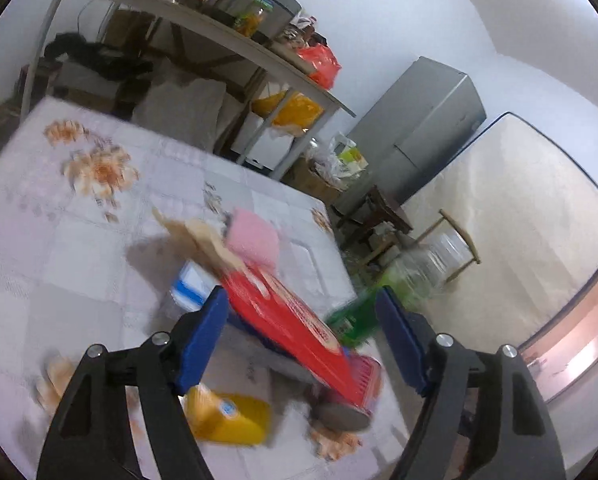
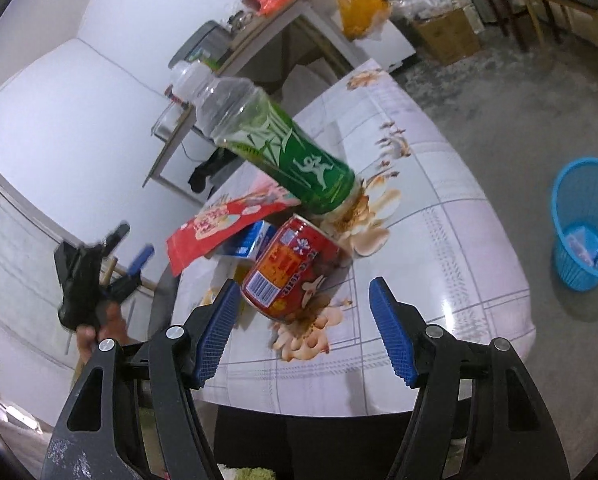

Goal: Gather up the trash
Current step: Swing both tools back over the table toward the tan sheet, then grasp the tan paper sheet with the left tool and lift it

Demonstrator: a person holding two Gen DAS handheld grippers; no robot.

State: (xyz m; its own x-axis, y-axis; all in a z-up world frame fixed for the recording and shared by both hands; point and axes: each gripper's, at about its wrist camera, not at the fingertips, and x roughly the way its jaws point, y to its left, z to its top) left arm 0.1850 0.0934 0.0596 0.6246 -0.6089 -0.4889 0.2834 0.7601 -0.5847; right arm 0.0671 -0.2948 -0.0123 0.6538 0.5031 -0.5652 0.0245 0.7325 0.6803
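Both grippers hang above a worktop point(image 2: 439, 216) covered in a pale cloth printed with orange flowers, and neither holds anything. The left gripper point(image 1: 303, 320) has its blue-padded jaws apart, with a flat red printed snack packet point(image 1: 283, 312) lying in view between them but, as far as the blur allows, not pressed by either pad. The right gripper point(image 2: 303, 320) also stands with its jaws apart over the cloth, nothing between them.

The trash sits in a loose cluster in the middle of the worktop. An empty clear plastic bottle with a green label point(image 2: 275, 148) stands upright there, and a red drinks can point(image 2: 291, 268) stands just beside it. The red packet leans over a small blue-and-white carton point(image 2: 255, 240). From the left wrist view a yellow carton point(image 1: 227, 420) lies near the jaws and a pink pad-like piece point(image 1: 253, 242) sits further off; the blur keeps me from telling what that one is.

A blue plastic mesh basket point(image 2: 583, 216) stands on the floor well apart from the worktop, with some light-coloured litter already in it.

This looks like the reach towards the next pieces, part-way through the collection. The right gripper seems best placed for the can: it would need to come down and straddle it before closing. The left would have to pinch the thin packet at an edge, which may slip or drag the carton beneath.
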